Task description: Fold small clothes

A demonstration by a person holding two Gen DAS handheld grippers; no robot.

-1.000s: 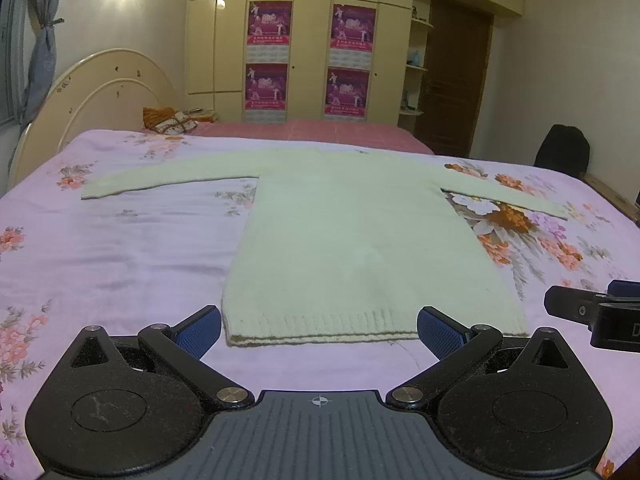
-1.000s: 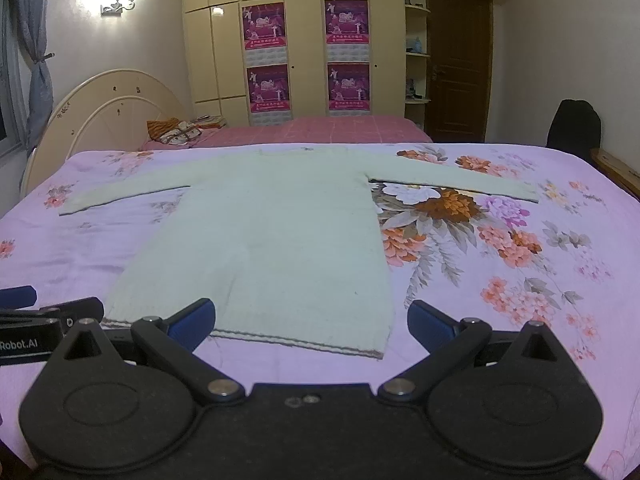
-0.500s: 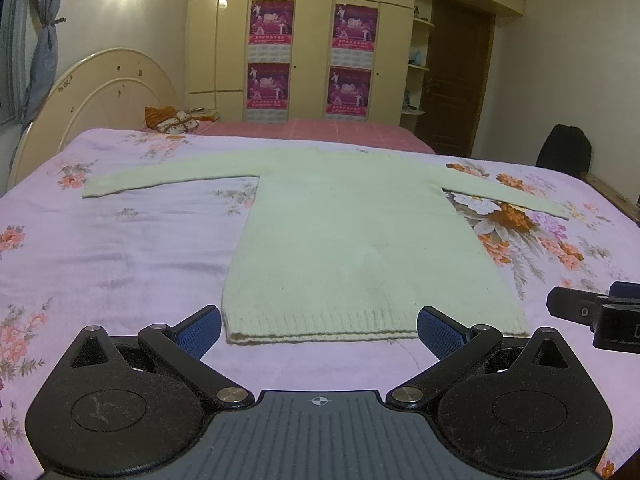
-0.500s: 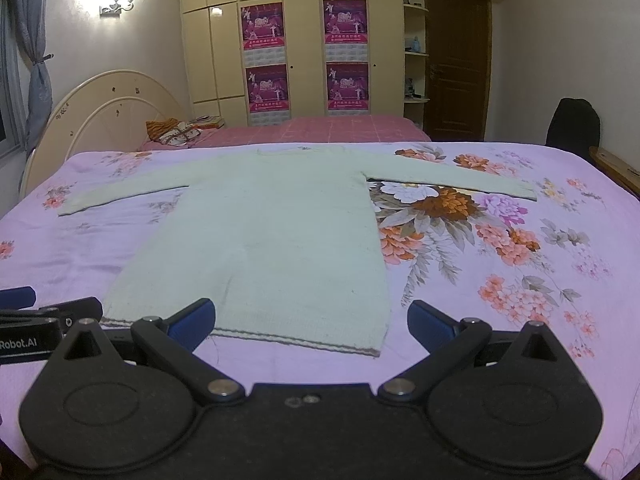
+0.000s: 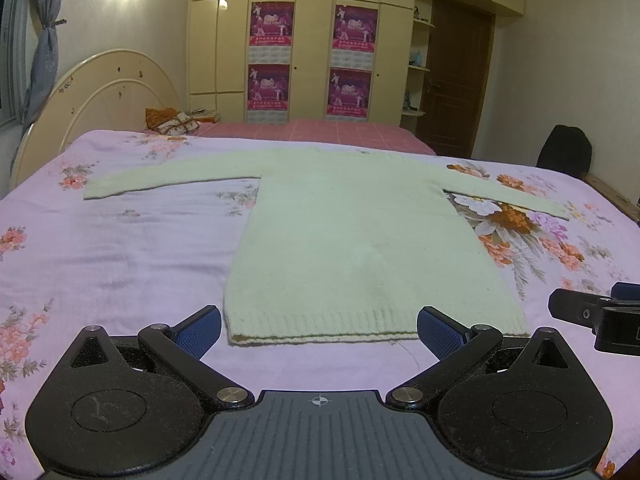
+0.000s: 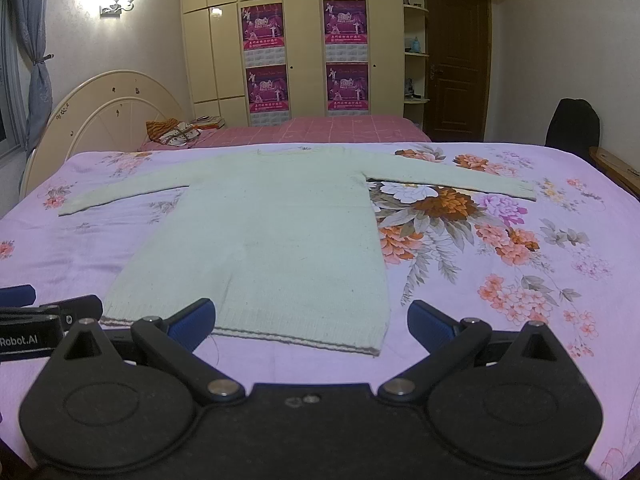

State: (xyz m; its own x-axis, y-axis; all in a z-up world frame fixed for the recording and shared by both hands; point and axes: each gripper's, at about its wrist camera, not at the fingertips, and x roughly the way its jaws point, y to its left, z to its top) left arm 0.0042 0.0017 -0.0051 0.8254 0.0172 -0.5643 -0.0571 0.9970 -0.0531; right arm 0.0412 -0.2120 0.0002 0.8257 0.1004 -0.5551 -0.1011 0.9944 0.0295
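Note:
A pale green knitted sweater (image 5: 356, 236) lies flat on the bed, both sleeves spread out sideways and the ribbed hem toward me. It also shows in the right wrist view (image 6: 272, 240). My left gripper (image 5: 319, 330) is open and empty, just short of the hem, its blue pads either side of the hem's left and middle part. My right gripper (image 6: 311, 322) is open and empty, just short of the hem's right corner. Each gripper shows at the edge of the other's view.
The bed has a lilac floral cover (image 5: 120, 248). A cream headboard (image 5: 100, 96) stands at the far left. A second bed with a pink cover (image 6: 340, 128) and a folded orange cloth lies behind. A dark chair (image 5: 564, 152) stands at the right, cupboards and a door beyond.
Both grippers have stayed nearly still; the views shifted only slightly. The sweater has not moved.

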